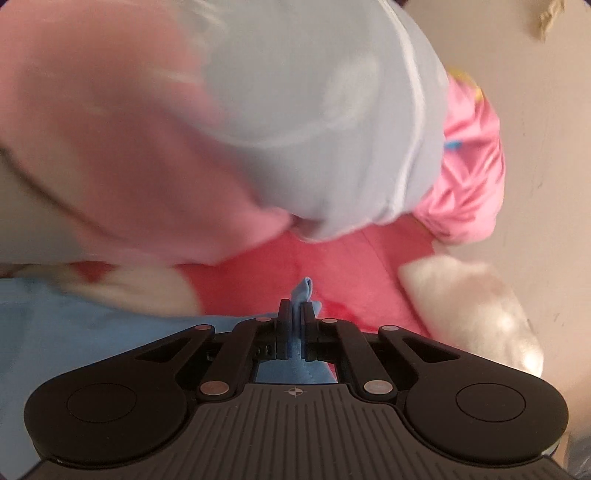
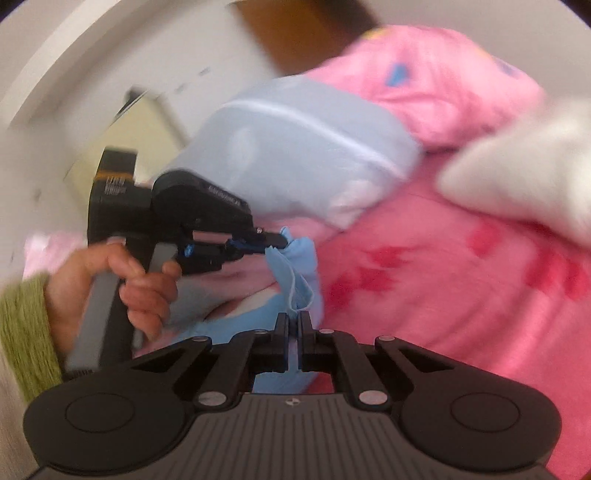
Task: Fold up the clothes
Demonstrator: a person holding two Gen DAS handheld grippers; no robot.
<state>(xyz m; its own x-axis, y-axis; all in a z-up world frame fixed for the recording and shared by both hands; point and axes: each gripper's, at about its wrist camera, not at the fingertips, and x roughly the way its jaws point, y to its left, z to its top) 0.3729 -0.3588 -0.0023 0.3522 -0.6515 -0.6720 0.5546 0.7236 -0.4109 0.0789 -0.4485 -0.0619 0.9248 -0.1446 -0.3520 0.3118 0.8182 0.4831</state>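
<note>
A light blue garment (image 1: pixel 55 332) is held up over a pink bedspread (image 1: pixel 351 273). My left gripper (image 1: pixel 296 308) is shut on a corner of it, with a tuft of blue cloth poking out past the tips. In the right wrist view my right gripper (image 2: pixel 294 318) is shut on another edge of the same blue garment (image 2: pixel 299 269). The left gripper (image 2: pixel 277 242) shows there too, held by a hand (image 2: pixel 122 280) in a green sleeve, pinching the cloth just above and left of the right one. Both views are motion-blurred.
A pale blue pillow (image 2: pixel 295 147) and a pink printed pillow (image 2: pixel 424 81) lie on the pink bedspread (image 2: pixel 461 295). A white fluffy item (image 2: pixel 524 177) lies at the right. Pale walls (image 1: pixel 535 129) stand behind, with a brown headboard (image 2: pixel 303 33) at the top.
</note>
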